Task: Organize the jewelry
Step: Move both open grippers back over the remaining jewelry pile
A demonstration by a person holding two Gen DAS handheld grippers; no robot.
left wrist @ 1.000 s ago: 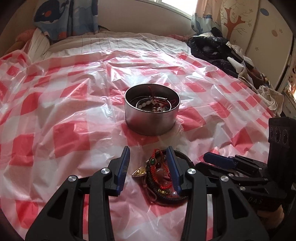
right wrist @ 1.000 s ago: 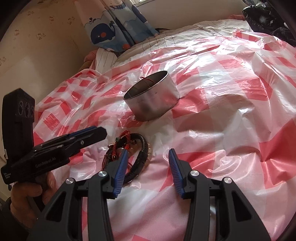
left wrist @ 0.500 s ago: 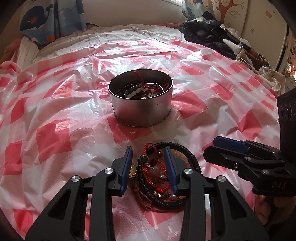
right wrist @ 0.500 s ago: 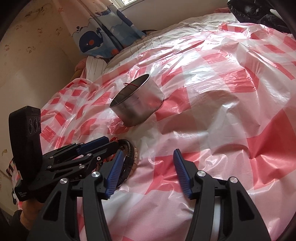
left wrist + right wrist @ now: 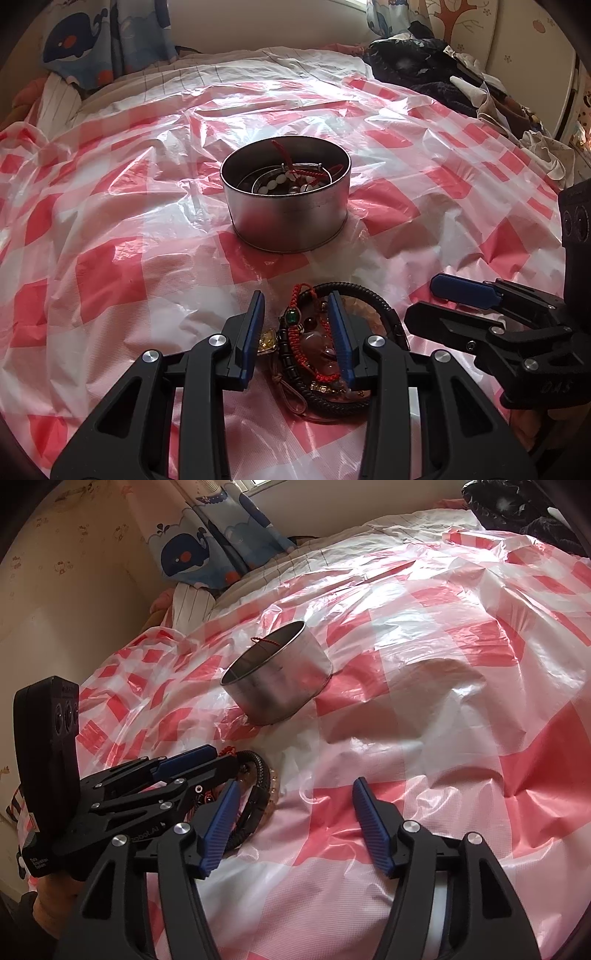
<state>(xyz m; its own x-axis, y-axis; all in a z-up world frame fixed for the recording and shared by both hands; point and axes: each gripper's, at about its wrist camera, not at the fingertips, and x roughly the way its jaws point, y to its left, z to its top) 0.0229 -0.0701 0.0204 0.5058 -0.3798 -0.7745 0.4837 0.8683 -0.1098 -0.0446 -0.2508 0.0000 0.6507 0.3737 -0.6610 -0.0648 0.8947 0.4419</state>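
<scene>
At lower centre of the left view, the left gripper (image 5: 297,334) straddles a tangled heap of red cord and dark beaded bracelets (image 5: 317,350) on the red-checked plastic sheet (image 5: 110,266). Whether its pads pinch them is unclear. The right gripper (image 5: 293,825), its jaws just widened, holds nothing. Lifting could snag the black braided cord (image 5: 373,295) and drag it short of the round metal tin (image 5: 286,206) at centre.

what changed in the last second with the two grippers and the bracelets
The left gripper narrowed around the pile of bracelets, which lies between its jaws; contact is unclear. The right gripper has just been opening, with nothing between its jaws. The metal tin stayed put.
</scene>
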